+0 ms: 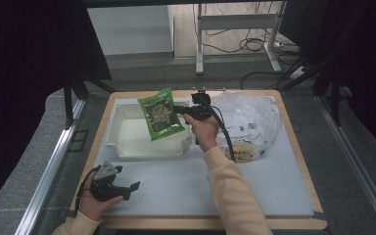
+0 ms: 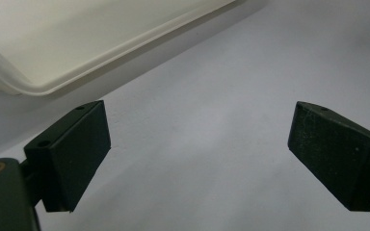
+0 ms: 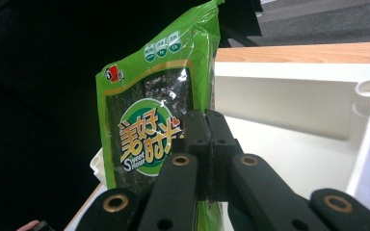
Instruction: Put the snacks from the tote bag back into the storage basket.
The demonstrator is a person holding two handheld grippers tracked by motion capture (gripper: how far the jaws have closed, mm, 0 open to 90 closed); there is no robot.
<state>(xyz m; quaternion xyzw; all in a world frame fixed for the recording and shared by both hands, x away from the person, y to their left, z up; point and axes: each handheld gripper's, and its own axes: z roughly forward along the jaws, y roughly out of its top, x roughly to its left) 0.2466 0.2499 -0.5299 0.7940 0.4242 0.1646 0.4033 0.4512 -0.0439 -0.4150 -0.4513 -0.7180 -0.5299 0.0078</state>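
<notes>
So nearest the person, the left gripper point(image 1: 127, 188) sat low at the front-left of the tabletop point(image 1: 254, 191), held in the left hand point(image 1: 95, 198). Its jaws were spread wide with nothing between them, just bare grey surface in the left gripper view, and a corner of the white bin point(image 2: 53, 72) past them

Further in, the right hand point(image 1: 206, 132) reached forward on a cream sleeve point(image 1: 235, 191), with the right gripper point(image 1: 178, 110) pointing toward the left of the high view. The jaws were squeezed right together on the green snack packet point(image 1: 160, 114), pinching it by its right edge. In the right gripper view the two black jaws met over the lower middle of the packet point(image 3: 159, 125), next to the round logo, and the pouch stood upright past them, top edge up, the rest of it sticking out to the left of the grip

The packet hung in the air above the white bin point(image 1: 127, 142), over its right half, tilted a bit and not touching the bin as far as I could tell

Just beside the gripper on the right lay a crumpled clear plastic bag point(image 1: 252, 120) with something yellow in it, at the far right of the tabletop
</notes>
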